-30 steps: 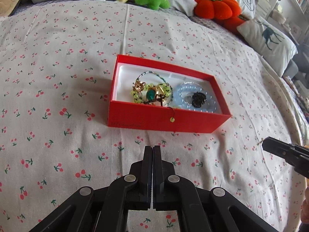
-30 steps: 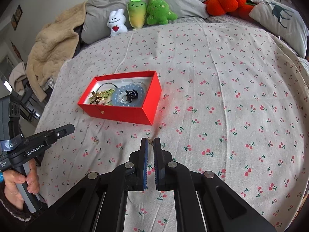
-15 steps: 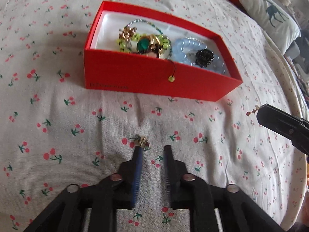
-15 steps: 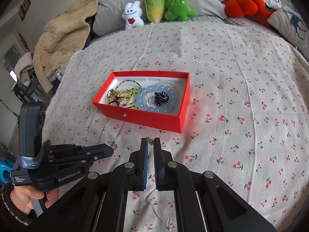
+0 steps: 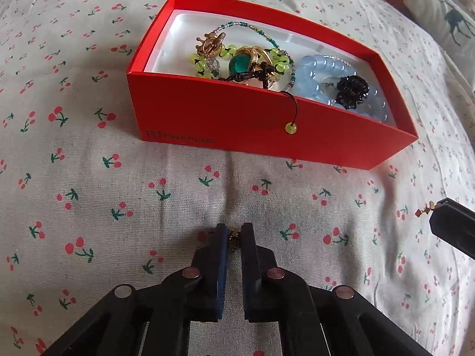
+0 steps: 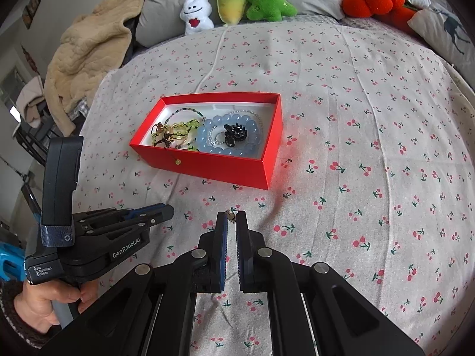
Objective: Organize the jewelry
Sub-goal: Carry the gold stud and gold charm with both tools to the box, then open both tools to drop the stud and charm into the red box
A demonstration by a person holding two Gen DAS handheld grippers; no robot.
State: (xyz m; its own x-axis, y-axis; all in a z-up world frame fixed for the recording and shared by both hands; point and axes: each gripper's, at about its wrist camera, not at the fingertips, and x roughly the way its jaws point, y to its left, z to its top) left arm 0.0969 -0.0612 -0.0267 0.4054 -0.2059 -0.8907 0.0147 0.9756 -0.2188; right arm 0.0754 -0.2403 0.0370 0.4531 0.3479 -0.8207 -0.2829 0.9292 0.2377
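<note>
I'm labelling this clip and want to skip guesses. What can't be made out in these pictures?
- Small trinket in the left tool: left wrist view, mostly hidden by the fingers; its kind is unclear.
- Trinket at the right tool's tips: too small in both views to name.
- Pale blue bracelet: left wrist view, the red box's front wall cuts off its near side.
- Print on that wall: blurred.

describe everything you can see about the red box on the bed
The red box is an open, lidless rectangular carton that looks like cardboard, with a white lining and faint lettering low on its near wall. It lies flat on the cherry-print bedspread. Inside sit a tangle of green beads, a gold ring with a teal stone, a pale blue bead bracelet and a black ornament. A dark cord with one yellow-green bead hangs over the near wall. Neither gripper touches it.
</note>
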